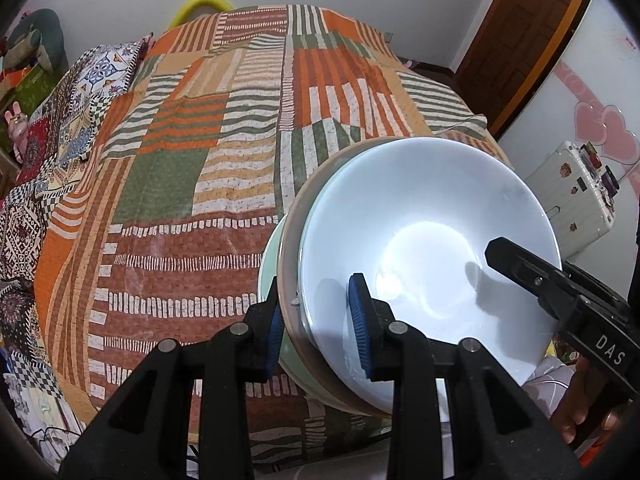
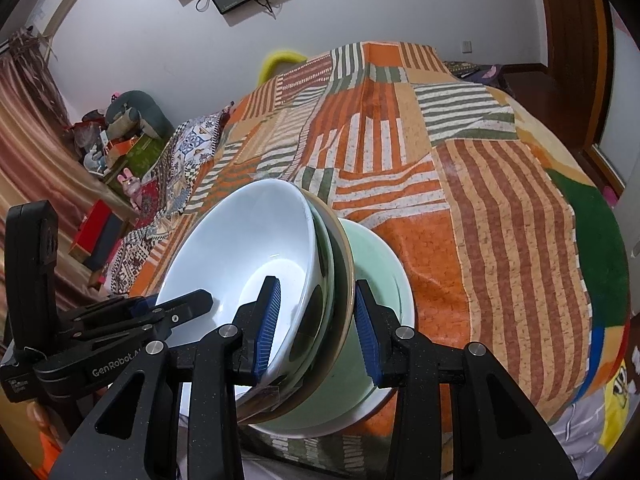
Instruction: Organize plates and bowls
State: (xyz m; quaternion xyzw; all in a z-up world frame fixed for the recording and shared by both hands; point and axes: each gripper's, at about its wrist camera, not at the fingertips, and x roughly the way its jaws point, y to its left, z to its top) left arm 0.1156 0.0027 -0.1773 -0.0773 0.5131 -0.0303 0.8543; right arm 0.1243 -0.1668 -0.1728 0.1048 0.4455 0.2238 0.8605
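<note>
A stack of nested bowls hangs tilted over the near edge of the bed. A white bowl [image 1: 432, 248] [image 2: 240, 248] lies on top, a brown-rimmed bowl [image 1: 290, 240] [image 2: 340, 264] sits under it, and a pale green bowl [image 1: 268, 256] [image 2: 380, 280] is at the bottom. My left gripper [image 1: 318, 328] is shut on the stack's rim, with one blue pad inside the white bowl and the other outside. My right gripper [image 2: 316, 332] clamps the opposite rim the same way. Each gripper shows in the other's view: the right gripper [image 1: 520, 264] and the left gripper [image 2: 180, 308].
The bed [image 1: 224, 152] wears an orange, green and white patchwork cover, with patterned pillows [image 1: 108, 68] at its left. A white suitcase [image 1: 572, 196] and a wooden door [image 1: 528, 32] stand to the right. Toys and boxes [image 2: 128, 148] crowd the left side.
</note>
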